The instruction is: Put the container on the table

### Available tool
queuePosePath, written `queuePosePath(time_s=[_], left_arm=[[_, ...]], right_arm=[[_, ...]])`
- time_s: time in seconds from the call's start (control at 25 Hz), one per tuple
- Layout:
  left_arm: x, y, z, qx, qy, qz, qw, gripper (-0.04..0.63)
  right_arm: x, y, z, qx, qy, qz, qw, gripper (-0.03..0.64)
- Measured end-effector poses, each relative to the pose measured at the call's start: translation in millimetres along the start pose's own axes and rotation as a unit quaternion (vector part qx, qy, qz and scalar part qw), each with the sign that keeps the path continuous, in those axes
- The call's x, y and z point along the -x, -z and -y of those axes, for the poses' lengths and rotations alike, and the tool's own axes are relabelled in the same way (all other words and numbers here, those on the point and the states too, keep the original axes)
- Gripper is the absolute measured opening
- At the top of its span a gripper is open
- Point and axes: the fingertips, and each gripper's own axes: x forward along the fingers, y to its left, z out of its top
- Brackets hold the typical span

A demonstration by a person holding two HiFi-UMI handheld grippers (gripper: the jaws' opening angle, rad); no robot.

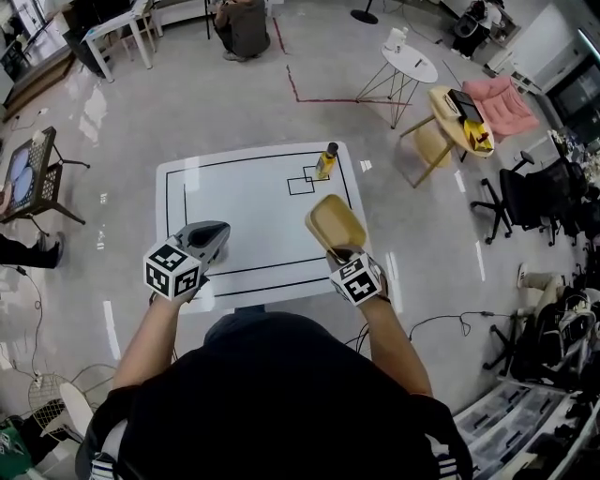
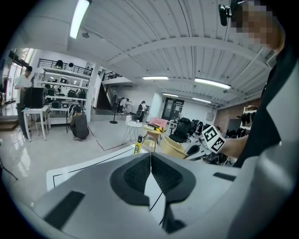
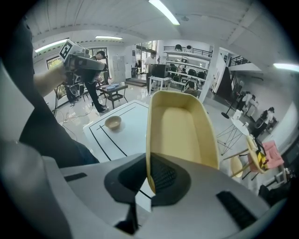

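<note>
My right gripper [image 1: 337, 249] is shut on the near rim of a tan oval container [image 1: 335, 223] and holds it in the air over the right half of the white table [image 1: 244, 197]. The right gripper view shows the container [image 3: 182, 128] standing up from the jaws [image 3: 148, 175], its hollow side facing the camera. My left gripper [image 1: 218, 232] is shut with nothing in it, over the table's front left. From the left gripper view [image 2: 150, 161], the container [image 2: 173, 146] appears off to the right.
A yellow bottle [image 1: 326, 160] stands by a small black square at the table's far right. A small tan bowl [image 3: 113, 123] sits on the table's left part. Round side tables [image 1: 410, 63], chairs [image 1: 530, 199] and cables surround the table. A person [image 1: 242, 26] crouches far behind.
</note>
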Motion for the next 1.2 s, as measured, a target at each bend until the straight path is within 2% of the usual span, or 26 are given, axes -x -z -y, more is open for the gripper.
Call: queuePosePath(time_s=[1.2], left_arm=[[-8, -3, -54, 0.015, -0.011, -0.014, 0.9997, 0.008]], right_arm=[[-47, -37, 12, -0.002, -0.029, -0.011, 1.000, 0.009]])
